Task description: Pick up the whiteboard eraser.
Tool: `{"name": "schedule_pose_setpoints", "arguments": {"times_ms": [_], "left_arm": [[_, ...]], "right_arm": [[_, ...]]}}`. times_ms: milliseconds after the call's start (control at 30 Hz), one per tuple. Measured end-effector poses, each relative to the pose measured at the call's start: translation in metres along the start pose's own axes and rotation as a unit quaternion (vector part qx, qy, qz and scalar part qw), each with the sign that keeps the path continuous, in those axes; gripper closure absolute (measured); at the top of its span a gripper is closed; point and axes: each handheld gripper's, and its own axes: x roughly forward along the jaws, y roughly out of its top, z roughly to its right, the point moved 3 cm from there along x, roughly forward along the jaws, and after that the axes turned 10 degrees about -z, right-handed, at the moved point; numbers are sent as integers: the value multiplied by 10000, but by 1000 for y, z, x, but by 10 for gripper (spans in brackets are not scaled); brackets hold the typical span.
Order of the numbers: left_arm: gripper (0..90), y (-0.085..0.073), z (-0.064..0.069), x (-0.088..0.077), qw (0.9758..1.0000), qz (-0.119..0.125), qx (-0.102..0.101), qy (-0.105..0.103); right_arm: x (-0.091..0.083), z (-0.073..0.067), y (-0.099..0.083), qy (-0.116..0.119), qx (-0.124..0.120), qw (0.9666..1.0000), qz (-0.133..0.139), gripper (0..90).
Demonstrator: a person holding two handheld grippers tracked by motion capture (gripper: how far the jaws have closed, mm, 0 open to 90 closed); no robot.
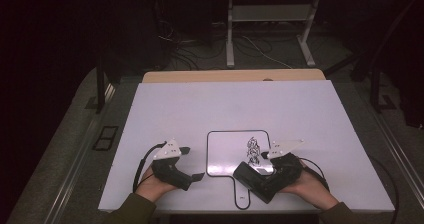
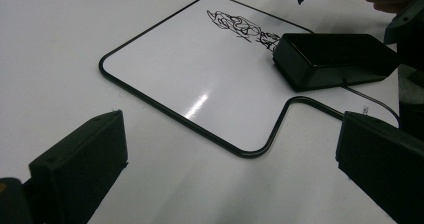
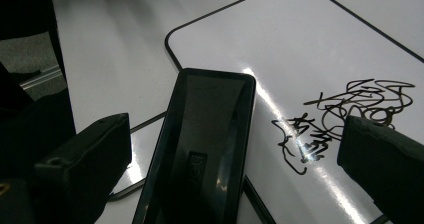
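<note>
White table (image 1: 175, 104), whiteboard (image 1: 227, 151) scribble (image 1: 253, 151) unreadable, black eraser (image 1: 252, 180) between released right hand-held gripper (image 1: 265, 171), left hand-held gripper (image 1: 192, 164) released.

Black eraser (image 3: 200, 149) between wide jaws, beside the scribble (image 3: 350, 116) (on whiteboard (image 3: 300, 39)).

black scribble on whiteboard (image 1: 227, 151), nothing legible

A black eraser (image 3: 200, 149) lies on the white, black-rimmed whiteboard (image 1: 225, 154) beside black scribbles (image 1: 253, 151); the tabletop (image 1: 200, 109) is white.
</note>
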Motion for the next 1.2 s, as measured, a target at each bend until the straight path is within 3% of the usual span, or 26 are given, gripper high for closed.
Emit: {"name": "schedule_pose_setpoints", "arguments": {"times_ms": [533,700,967,1200], "left_arm": [[0,0,0,0,10000,3,-7,6],[0,-1,0,0,10000,-14,-7,-1],[0,0,0,0,10000,2,-10,2],[0,0,1,0,10000,6,0,-14]], "right_arm": [[6,-12,-5,3,-80,9998,-173,49],[9,-15,-5,16,-146,9997,-220,118],[15,-20,-11,-163,-183,9983,-530,154],[15,-19,-12,-222,-171,9978,-607,216]]}}
